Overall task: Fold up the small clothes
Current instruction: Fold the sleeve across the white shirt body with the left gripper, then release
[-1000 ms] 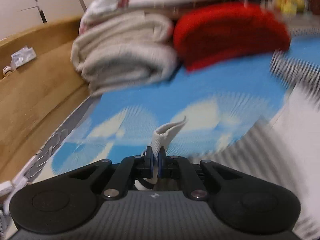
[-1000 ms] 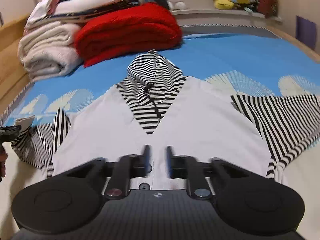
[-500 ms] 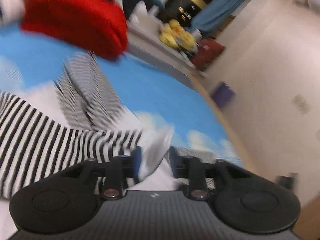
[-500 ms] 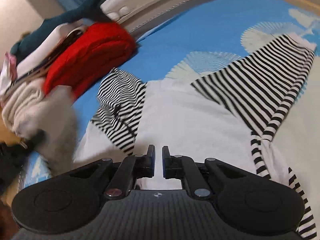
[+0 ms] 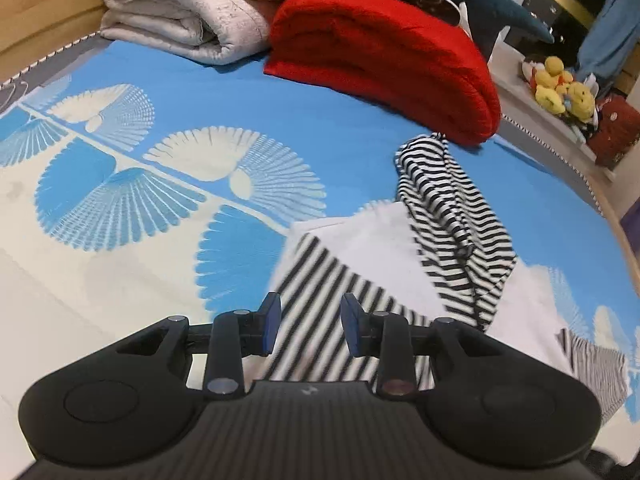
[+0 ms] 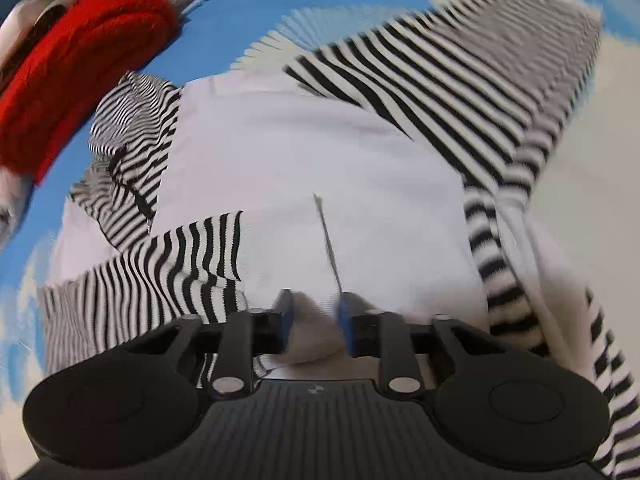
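A small white hoodie point(image 6: 300, 152) with black-and-white striped hood point(image 6: 132, 128) and sleeves lies flat on the blue patterned bedspread point(image 5: 120, 168). Its left sleeve point(image 6: 168, 264) is folded across the white body; the right sleeve point(image 6: 460, 80) is spread outward. My left gripper point(image 5: 308, 326) is open and empty just above the folded striped sleeve point(image 5: 320, 304). My right gripper point(image 6: 314, 320) is open, low over the white body near the hem, with white fabric between its fingers. The hood also shows in the left wrist view point(image 5: 448, 208).
A folded red blanket point(image 5: 384, 56) and a folded cream blanket point(image 5: 188, 12) lie at the head of the bed. A wooden bed frame point(image 5: 44, 4) runs along the left. Yellow plush toys point(image 5: 560, 88) sit on a ledge at the right.
My left gripper carried the left sleeve across the hoodie's body, let it go and opened. My right gripper moved closer to the hoodie and opened wider.
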The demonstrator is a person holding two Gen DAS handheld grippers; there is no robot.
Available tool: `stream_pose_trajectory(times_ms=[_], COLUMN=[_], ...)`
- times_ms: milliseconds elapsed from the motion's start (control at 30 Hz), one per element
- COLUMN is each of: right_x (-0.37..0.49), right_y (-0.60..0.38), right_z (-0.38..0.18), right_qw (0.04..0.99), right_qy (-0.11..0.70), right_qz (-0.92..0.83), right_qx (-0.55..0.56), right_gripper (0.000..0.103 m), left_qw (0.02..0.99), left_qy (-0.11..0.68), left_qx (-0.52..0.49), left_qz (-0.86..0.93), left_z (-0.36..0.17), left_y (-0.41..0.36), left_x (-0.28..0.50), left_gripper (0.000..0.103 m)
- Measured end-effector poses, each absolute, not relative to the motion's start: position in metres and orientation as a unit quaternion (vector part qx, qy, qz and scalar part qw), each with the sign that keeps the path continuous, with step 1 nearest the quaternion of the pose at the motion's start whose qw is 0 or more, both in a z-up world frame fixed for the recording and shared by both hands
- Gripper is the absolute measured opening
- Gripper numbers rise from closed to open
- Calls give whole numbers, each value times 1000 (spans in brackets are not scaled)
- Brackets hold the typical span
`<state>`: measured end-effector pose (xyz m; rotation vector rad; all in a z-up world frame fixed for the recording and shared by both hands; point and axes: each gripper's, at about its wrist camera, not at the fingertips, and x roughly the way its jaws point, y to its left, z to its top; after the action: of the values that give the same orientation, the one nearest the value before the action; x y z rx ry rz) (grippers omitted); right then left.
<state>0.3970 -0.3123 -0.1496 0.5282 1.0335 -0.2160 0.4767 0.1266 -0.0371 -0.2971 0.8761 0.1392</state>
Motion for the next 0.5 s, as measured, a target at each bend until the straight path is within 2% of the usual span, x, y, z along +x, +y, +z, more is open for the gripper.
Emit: stream_pose_trajectory(times_ms=[200,333,367,467,500], right_x=[393,404,403,394,391], right_y=[-302,-313,-314,-312,-308], right_z=[-102,-135,-141,-132,-125], right_qw=[909,866,855,863,875], right_qy=[366,452,469,446,429], right_qz=[-77,-128,-151,-157,-137], right_qx=[186,171,162,177,178], right_gripper=[7,8,12,12,16], left_qw=[867,834,830,818,814], left_qy=[480,536,544,568,575], left_qx=[-135,-132,-123,-86,-79], left_qz=[10,0,0,5,12], left_z=[-74,-101,-104,-115,-119], left_y=[116,118,117,117,120], left_x=[465,456,455,451,452], left_gripper=[37,36,36,36,36])
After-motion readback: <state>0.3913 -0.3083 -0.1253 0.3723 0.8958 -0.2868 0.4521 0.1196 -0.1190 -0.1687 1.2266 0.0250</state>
